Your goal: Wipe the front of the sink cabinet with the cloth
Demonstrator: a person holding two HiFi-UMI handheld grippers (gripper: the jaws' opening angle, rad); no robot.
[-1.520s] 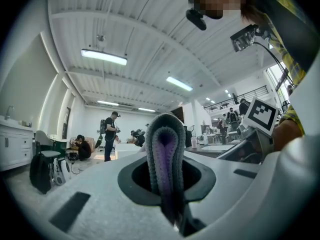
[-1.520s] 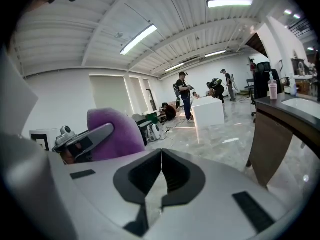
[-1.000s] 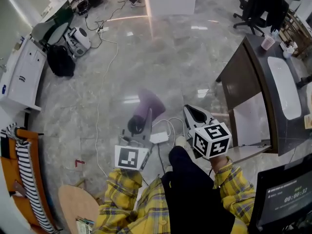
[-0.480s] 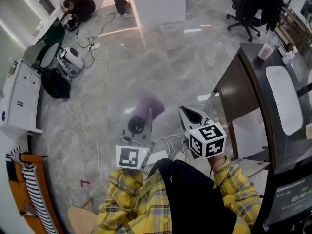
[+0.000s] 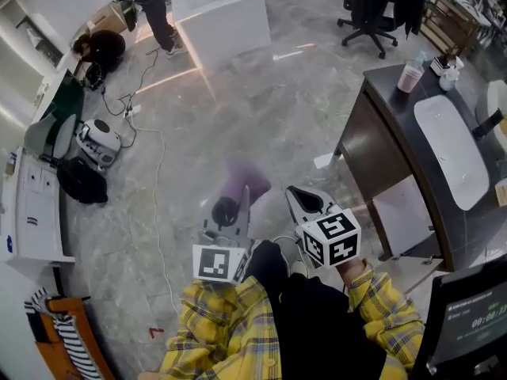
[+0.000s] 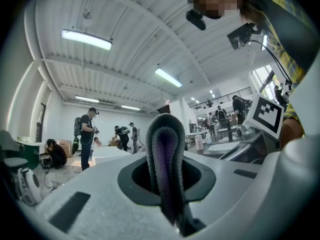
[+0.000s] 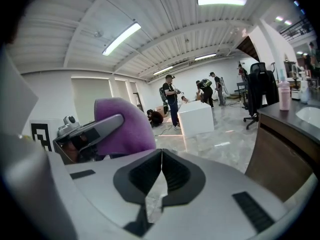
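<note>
A purple cloth [image 5: 244,179] is pinched in my left gripper [image 5: 235,200] and held over the floor, left of the sink cabinet [image 5: 371,143]. In the left gripper view the cloth [image 6: 164,159] stands folded between the shut jaws of the left gripper [image 6: 168,186]. My right gripper [image 5: 306,199] sits just to the right of it, jaws shut with nothing between them [image 7: 159,180]. From the right gripper view the cloth [image 7: 124,128] is at the left and the dark cabinet [image 7: 280,156] at the right. A white basin [image 5: 451,150] lies in the cabinet's top.
A pink bottle [image 5: 410,76] stands at the far end of the counter. A white block [image 5: 222,10] and an office chair [image 5: 379,5] are farther off. Cables [image 5: 154,176], a black bag [image 5: 82,182] and a white unit [image 5: 30,208] lie at the left. A screen [image 5: 469,323] is at bottom right.
The head view has shifted: the cabinet, the white block and the floor clutter have slid left and down in it. Both grippers keep their pose, and the cloth stays held.
</note>
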